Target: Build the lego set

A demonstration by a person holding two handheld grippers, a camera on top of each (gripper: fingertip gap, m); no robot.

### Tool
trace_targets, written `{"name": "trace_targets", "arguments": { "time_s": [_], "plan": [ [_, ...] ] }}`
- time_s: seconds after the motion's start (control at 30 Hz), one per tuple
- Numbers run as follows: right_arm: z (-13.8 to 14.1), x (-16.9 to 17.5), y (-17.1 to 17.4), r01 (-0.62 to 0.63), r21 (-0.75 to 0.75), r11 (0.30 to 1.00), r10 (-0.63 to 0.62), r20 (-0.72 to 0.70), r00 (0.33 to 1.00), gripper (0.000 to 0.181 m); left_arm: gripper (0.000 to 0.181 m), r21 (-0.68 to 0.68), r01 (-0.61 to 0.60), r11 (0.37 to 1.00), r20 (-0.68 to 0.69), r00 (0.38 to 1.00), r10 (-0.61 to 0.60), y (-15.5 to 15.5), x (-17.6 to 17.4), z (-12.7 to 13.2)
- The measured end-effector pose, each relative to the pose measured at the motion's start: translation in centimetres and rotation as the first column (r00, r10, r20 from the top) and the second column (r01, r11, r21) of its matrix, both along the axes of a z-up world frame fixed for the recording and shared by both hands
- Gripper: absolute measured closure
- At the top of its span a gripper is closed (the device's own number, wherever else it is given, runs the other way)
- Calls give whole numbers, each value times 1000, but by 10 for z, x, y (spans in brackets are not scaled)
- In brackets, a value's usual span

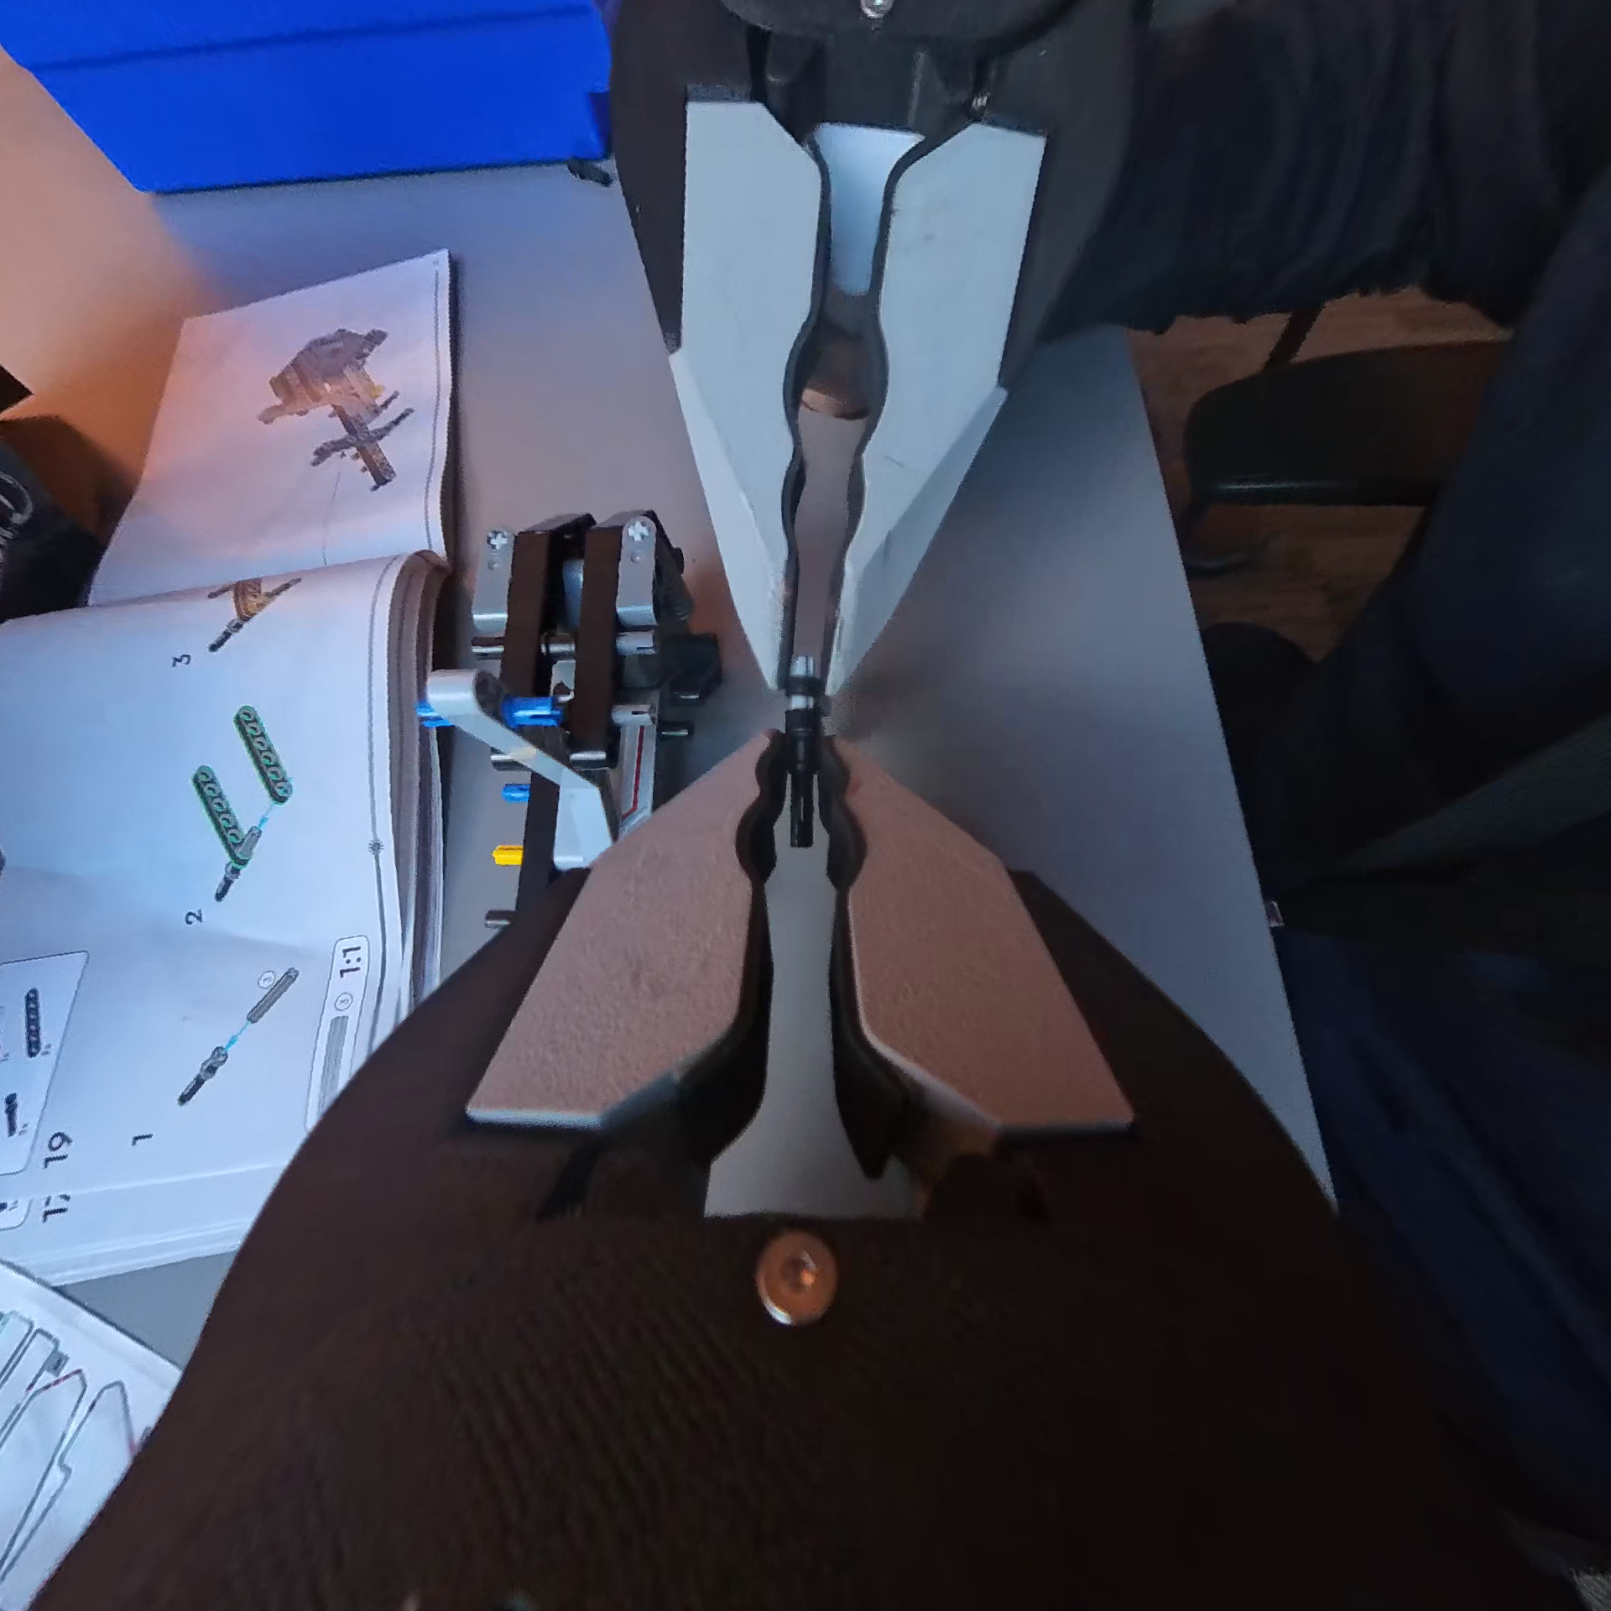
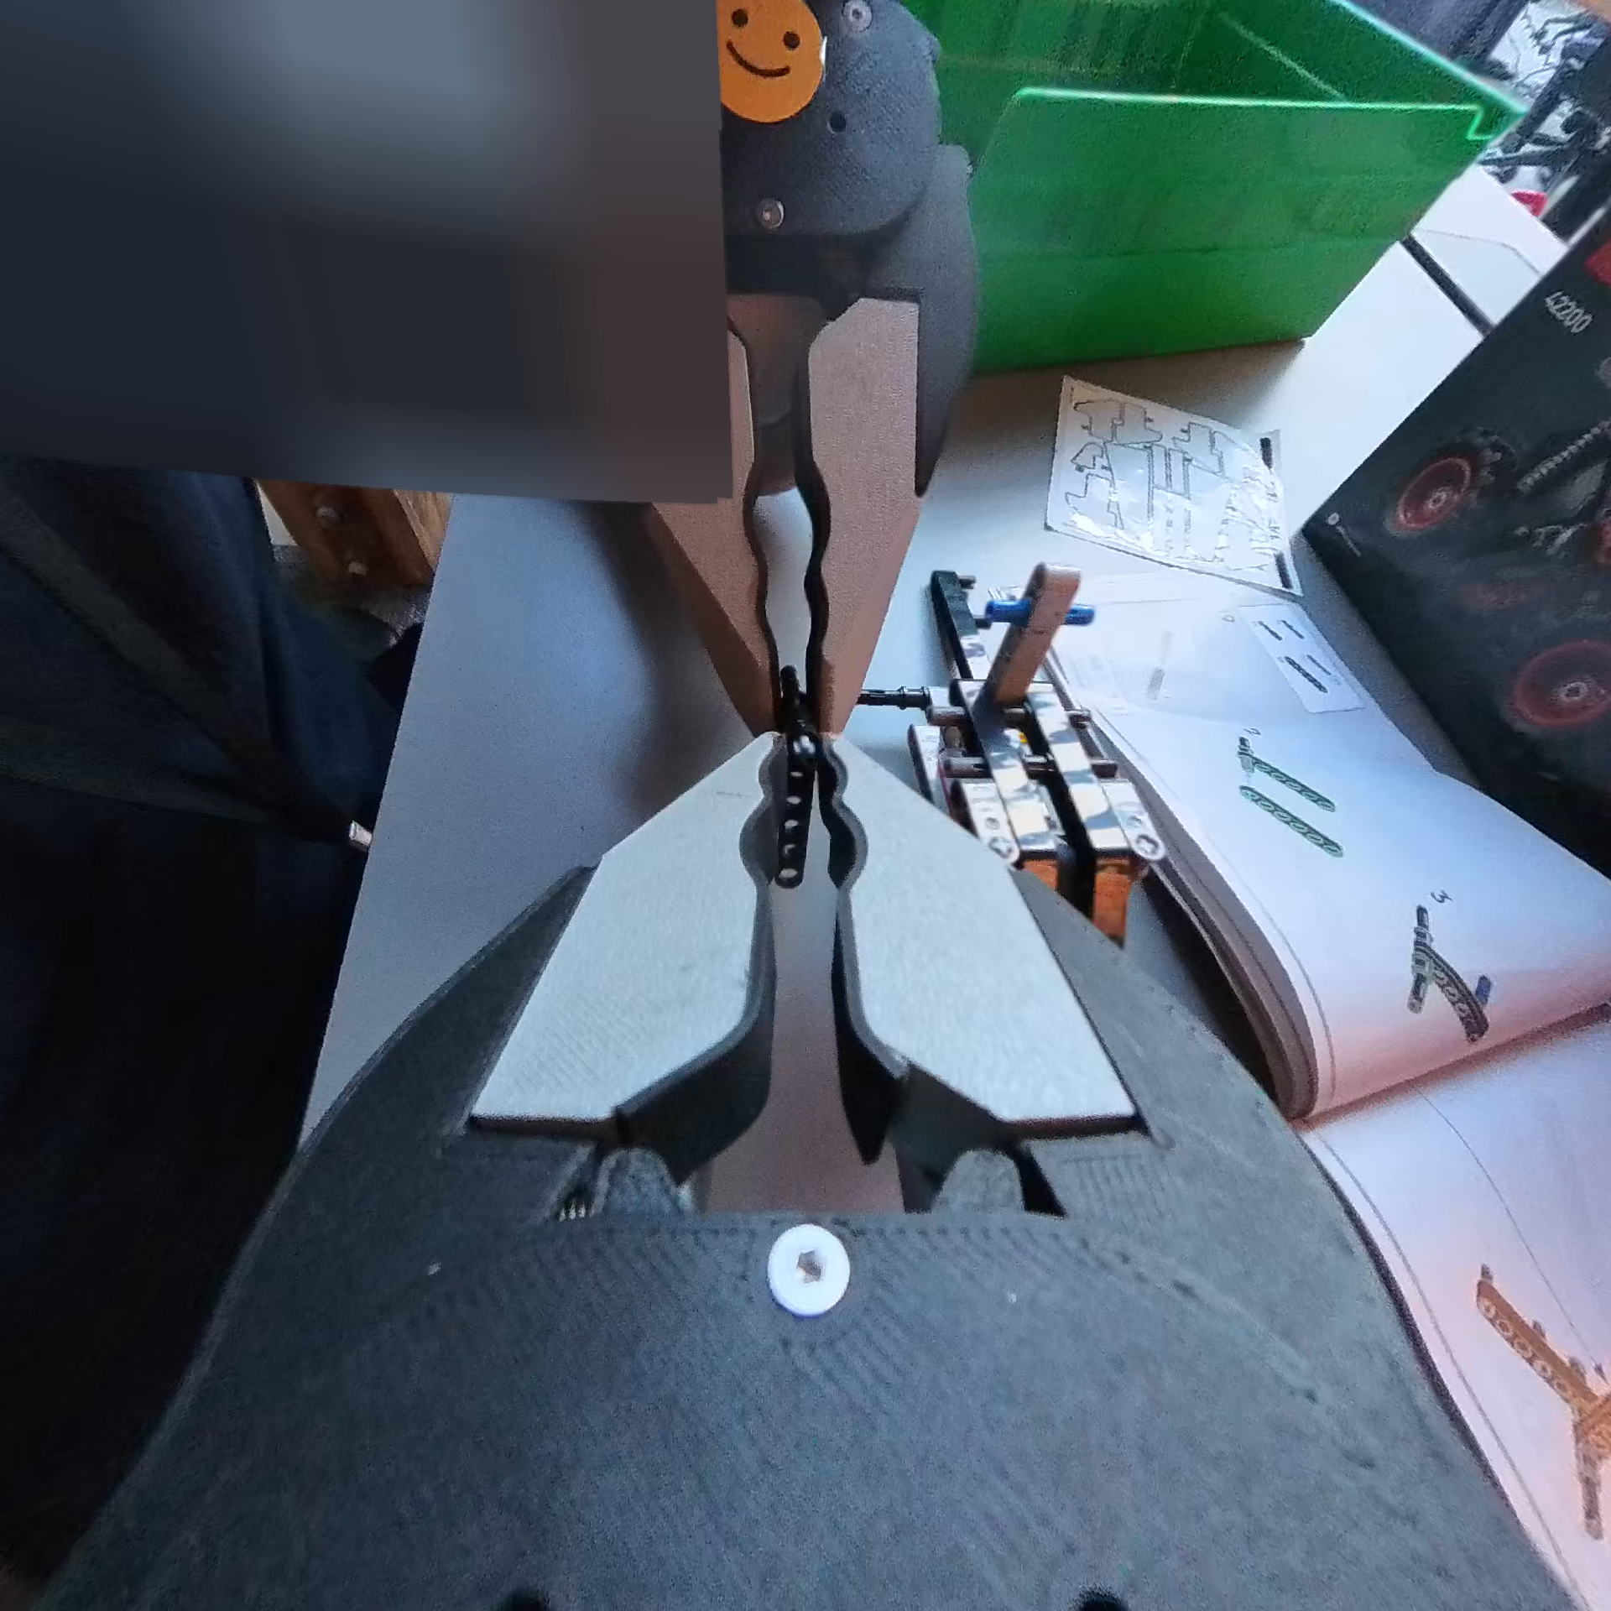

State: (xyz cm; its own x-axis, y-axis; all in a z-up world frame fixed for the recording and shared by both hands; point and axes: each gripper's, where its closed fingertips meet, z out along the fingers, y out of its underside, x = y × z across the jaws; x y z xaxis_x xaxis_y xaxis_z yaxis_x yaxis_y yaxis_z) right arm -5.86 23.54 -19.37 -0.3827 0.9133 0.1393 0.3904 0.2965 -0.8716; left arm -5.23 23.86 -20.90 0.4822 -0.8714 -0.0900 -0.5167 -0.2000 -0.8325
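Note:
My left gripper (image 1: 802, 741) is shut on a thin black pin piece (image 1: 800, 802) with a light grey end that points away from me. My right gripper (image 2: 800, 741) is shut on a short black beam with holes (image 2: 795, 815), held edge-on. The two grippers meet tip to tip above the grey table (image 1: 1046, 697). The right gripper (image 1: 806, 689) comes in from the top of the left wrist view, and the left gripper (image 2: 798, 706) from the top of the right wrist view. The pin end touches the beam end. The part-built grey and black model (image 1: 593, 680) lies on the table beside them; it also shows in the right wrist view (image 2: 1029, 785).
An open instruction booklet (image 1: 218, 828) lies next to the model and also shows in the right wrist view (image 2: 1351, 872). A blue bin (image 1: 305, 87) stands behind it. A green bin (image 2: 1177, 218), a sticker sheet (image 2: 1168, 488) and the set's dark box (image 2: 1499, 567) are at the right. The table edge is close by. The tips of both grippers are at nearly the same place.

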Motion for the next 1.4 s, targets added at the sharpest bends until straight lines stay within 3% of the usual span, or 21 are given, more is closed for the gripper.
{"name": "trace_targets", "arguments": {
  "time_s": [0.2,0.4,0.6,0.73,1.4],
  "plan": [
    [8,1,1,-1,-63,998,0,-21,1000,178,176,25,-8,1000,12,1000,8,1,-1,5],
    [2,-3,0,7,-9,1000,-7,-3,1000,177,176,36,-12,999,-14,1000,13,2,0,2],
    [16,1,2,0,-61,998,-3,-53,999,166,176,48,-20,999,13,1000,20,4,0,6],
    [16,3,5,8,-67,998,-11,-54,998,181,176,57,-25,998,17,1000,24,5,-1,8],
    [6,1,0,-9,-51,999,9,-2,1000,180,176,24,-3,1000,18,1000,2,1,2,5]
  ]
}}
